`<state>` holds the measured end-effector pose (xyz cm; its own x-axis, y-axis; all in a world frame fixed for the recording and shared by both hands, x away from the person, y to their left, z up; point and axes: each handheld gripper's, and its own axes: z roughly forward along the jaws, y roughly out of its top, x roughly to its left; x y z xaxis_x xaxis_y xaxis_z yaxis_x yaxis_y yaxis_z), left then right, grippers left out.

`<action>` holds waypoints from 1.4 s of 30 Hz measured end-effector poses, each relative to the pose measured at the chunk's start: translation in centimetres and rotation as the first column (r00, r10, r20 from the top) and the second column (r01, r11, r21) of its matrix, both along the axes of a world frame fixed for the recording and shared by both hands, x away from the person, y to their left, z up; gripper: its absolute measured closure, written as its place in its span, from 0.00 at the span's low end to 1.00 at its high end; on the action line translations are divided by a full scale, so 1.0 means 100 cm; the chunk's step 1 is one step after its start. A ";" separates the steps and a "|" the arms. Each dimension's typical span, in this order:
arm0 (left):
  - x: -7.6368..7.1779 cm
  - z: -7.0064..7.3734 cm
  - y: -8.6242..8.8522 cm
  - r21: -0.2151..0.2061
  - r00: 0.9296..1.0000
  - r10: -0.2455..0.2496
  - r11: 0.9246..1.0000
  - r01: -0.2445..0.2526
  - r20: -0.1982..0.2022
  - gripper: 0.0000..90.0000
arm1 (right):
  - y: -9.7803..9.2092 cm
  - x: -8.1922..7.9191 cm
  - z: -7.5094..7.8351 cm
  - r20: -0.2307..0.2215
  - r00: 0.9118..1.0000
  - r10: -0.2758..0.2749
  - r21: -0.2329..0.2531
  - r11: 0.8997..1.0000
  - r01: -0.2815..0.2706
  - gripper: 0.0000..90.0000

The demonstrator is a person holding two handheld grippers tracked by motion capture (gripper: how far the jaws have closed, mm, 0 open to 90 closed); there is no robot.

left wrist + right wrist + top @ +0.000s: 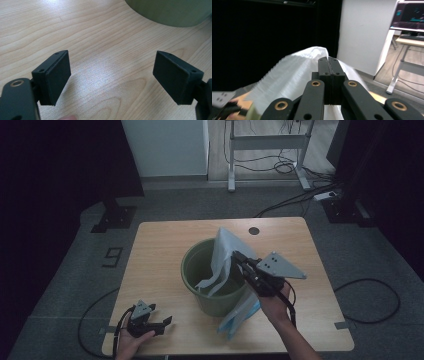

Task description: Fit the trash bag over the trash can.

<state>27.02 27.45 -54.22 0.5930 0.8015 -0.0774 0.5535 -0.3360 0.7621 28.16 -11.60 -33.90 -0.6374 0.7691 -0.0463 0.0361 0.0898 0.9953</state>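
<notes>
Two grippers, right gripper point(236, 255) clamped on white plastic bag point(222, 254) above green bucket point(192, 280), left gripper point(162, 324) wide open, empty, near left on table point(160, 245).

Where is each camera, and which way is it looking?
High view: above the table, looking down at the green plastic bucket; both forearms show.
Left gripper view: on the left gripper, facing the light wooden tabletop; open jaws show.
Right gripper view: on the right gripper, tilted up; jaws pinch the white plastic bag.
Shared: the bucket.
</notes>
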 end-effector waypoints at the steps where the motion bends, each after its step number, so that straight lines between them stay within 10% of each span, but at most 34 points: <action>1: 0.000 0.000 0.000 0.000 1.000 0.000 1.000 0.000 0.000 0.16 | 0.003 -0.001 -0.004 -0.006 1.000 0.009 -0.009 1.000 -0.009 0.99; 18: 0.000 0.000 0.000 -0.001 1.000 -0.002 1.000 0.002 -0.005 0.16 | 0.022 -0.009 -0.047 -0.129 0.988 0.082 -0.086 0.992 -0.093 0.99; 24: 0.000 0.000 0.000 -0.002 1.000 -0.002 1.000 0.002 -0.008 0.16 | 0.017 -0.018 -0.041 -0.129 0.986 0.109 -0.066 0.991 -0.119 0.82; 42: 0.000 0.000 -0.001 -0.004 1.000 0.002 1.000 -0.002 -0.008 0.16 | -0.036 -0.081 -0.056 -0.062 0.992 -0.107 -0.056 0.993 0.103 0.36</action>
<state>26.97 27.39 -54.25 0.5904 0.8026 -0.0852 0.5601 -0.3314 0.7592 20.08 -15.18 -39.51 -0.5564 0.8294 -0.0496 0.1126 0.1344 0.9845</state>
